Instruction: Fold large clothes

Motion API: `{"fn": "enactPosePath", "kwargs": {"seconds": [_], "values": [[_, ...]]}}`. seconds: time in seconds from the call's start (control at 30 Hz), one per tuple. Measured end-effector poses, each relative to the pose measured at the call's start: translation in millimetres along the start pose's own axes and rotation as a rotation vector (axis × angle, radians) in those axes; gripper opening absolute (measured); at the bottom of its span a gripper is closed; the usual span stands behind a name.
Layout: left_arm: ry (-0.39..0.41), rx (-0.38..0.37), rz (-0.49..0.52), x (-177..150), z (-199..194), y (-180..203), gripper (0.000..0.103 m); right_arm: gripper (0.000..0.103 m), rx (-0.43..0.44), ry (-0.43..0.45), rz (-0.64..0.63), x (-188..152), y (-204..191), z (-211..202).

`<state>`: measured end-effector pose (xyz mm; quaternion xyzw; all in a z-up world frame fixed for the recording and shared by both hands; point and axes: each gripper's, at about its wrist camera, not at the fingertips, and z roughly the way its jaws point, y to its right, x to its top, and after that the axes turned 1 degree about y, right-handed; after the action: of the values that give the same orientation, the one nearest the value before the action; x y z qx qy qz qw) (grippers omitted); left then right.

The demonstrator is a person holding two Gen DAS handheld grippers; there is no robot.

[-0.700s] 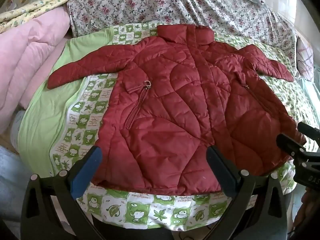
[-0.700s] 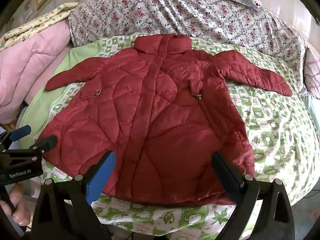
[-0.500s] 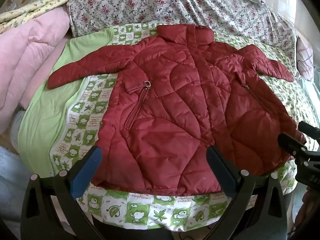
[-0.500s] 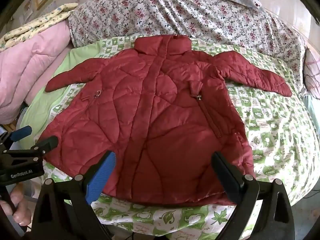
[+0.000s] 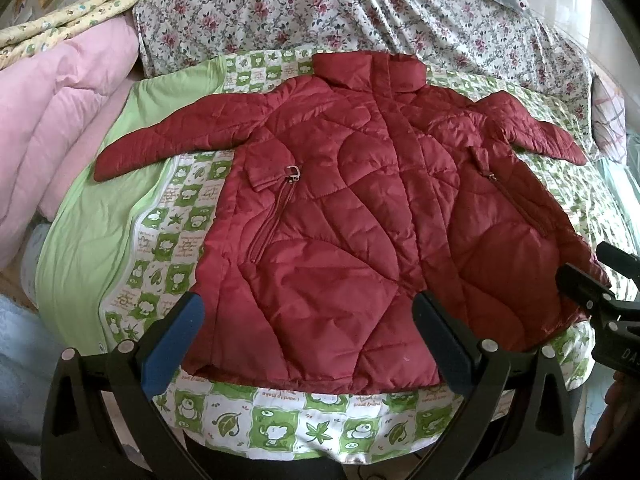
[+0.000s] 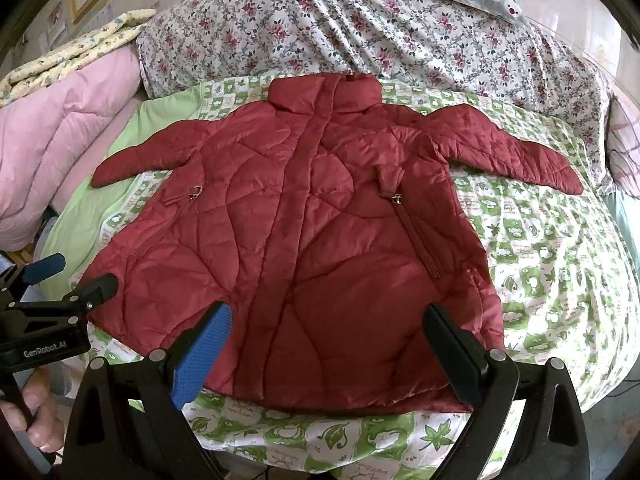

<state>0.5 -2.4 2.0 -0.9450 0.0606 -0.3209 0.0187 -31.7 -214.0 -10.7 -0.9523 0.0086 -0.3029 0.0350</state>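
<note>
Meanwhile, both tools hover spread at the near edge of the bed, nothing pinched.

Front up, sleeves out, the red quilted jacket (image 5: 344, 216) lies flat on the green-patterned sheet (image 6: 552, 264), hem just behind the left gripper (image 5: 308, 332) and right gripper (image 6: 328, 340). Bare sheet shows right of the jacket; a pink quilt (image 5: 60, 104) crowds the left, a floral duvet (image 6: 360, 36) the far side. Nothing has shifted since the earlier frames.
</note>
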Motion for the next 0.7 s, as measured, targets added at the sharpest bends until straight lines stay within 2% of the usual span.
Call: {"fn": "enactPosePath", "kwargs": {"seconds": [0.7], "values": [[0.029, -0.001, 0.006, 4.9, -0.5, 0.4, 0.103, 0.097, 0.006, 0.003, 0.008, 3.1, 1.1, 0.9]]}}
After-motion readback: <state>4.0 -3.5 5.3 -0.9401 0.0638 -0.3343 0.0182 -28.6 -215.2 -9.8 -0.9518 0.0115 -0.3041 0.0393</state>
